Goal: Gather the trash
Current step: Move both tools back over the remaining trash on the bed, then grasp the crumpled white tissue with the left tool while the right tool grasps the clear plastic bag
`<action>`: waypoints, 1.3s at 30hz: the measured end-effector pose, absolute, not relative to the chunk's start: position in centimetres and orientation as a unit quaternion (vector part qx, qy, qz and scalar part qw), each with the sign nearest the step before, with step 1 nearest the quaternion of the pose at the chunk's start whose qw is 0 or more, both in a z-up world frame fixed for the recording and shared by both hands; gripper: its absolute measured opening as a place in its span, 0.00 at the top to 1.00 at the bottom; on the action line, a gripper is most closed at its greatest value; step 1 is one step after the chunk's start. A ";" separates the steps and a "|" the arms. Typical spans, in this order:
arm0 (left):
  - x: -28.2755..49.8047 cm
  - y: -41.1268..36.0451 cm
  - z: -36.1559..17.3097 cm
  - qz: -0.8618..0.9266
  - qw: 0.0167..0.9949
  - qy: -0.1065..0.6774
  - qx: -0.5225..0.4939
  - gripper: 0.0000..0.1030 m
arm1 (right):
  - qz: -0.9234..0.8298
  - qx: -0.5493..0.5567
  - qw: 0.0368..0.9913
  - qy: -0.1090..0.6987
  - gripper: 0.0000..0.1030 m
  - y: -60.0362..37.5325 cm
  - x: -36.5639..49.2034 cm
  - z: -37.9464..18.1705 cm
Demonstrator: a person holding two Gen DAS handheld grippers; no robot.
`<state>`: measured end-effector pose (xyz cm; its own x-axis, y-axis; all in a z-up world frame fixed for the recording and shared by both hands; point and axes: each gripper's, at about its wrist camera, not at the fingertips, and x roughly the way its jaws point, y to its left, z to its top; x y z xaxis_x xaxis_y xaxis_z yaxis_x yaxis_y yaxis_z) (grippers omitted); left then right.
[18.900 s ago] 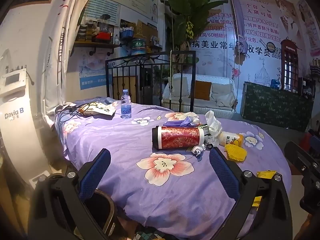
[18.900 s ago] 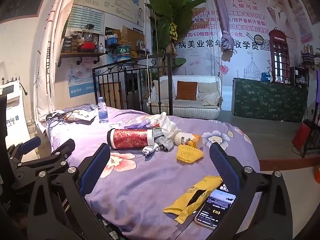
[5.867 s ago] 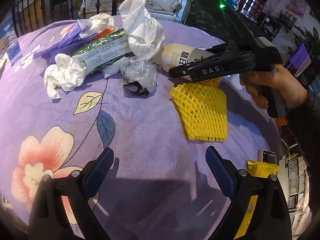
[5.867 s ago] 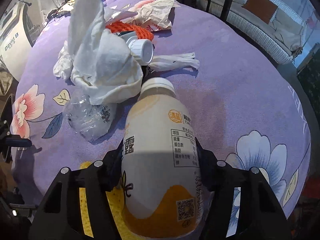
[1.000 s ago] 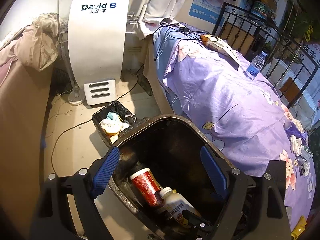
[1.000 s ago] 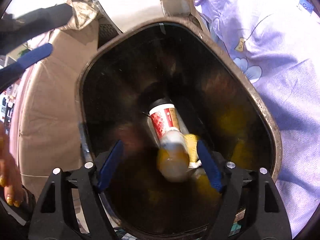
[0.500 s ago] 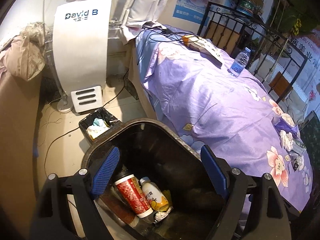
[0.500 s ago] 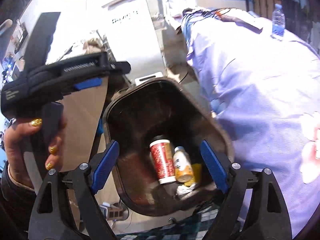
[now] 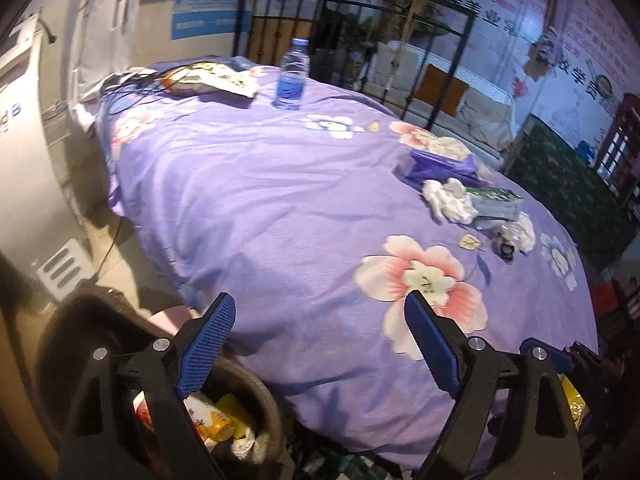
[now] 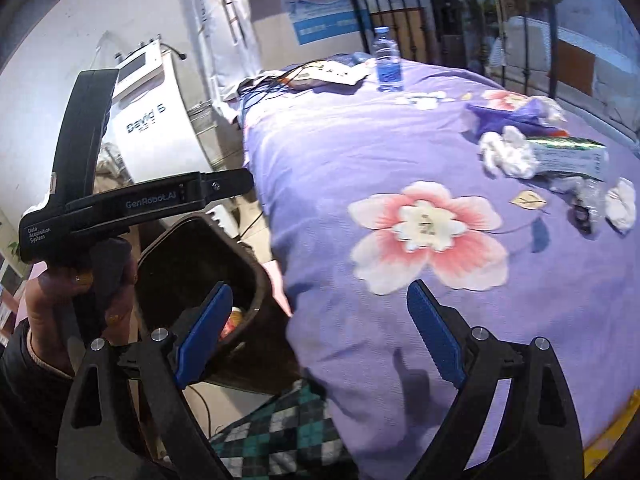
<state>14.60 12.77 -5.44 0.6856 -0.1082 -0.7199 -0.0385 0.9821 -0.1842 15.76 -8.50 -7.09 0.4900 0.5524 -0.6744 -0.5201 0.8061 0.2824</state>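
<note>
Both claws are empty: the left claw is opening with nothing between its jaws, and the right claw gapes wide. The remaining litter, crumpled white tissues beside a long green-and-white wrapper, lies ahead and rightward on the purple floral bedspread, the wrapper lengthwise across; the right claw seems nearer.

Purple floral bedsheet, blue-labelled bottle

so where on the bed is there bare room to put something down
Free: the wide purple sheet between the water bottle and the big pink flower print, down to the near edge. Crowded: the far right, around the white tissue wads, purple bag and green-topped packet.
</note>
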 end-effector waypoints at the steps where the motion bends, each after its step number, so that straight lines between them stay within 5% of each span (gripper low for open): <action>1: 15.2 11.5 -5.5 -0.037 0.912 0.400 -0.087 0.17 | 0.298 0.026 0.866 0.401 0.15 -9.8 16.2 -7.1; 12: 21.6 0.5 -7.0 -0.147 0.888 0.436 -0.017 0.16 | 0.203 0.029 0.883 0.423 0.15 -21.2 20.4 -5.9; 30: 35.4 -6.2 -11.3 -0.102 0.879 0.460 0.076 0.16 | 0.164 0.017 0.857 0.487 0.15 -26.7 29.0 -9.0; 33: 36.5 -6.4 -12.0 -0.095 0.876 0.467 0.075 0.27 | 0.161 0.014 0.856 0.492 0.15 -27.0 29.7 -9.2; 35: 36.9 -6.3 -12.5 -0.093 0.875 0.470 0.071 0.47 | 0.160 0.013 0.855 0.493 0.15 -27.0 30.0 -9.4; 39: 36.9 -5.6 -12.9 -0.078 0.880 0.463 0.072 0.67 | 0.154 0.001 0.854 0.496 0.15 -26.7 30.8 -9.8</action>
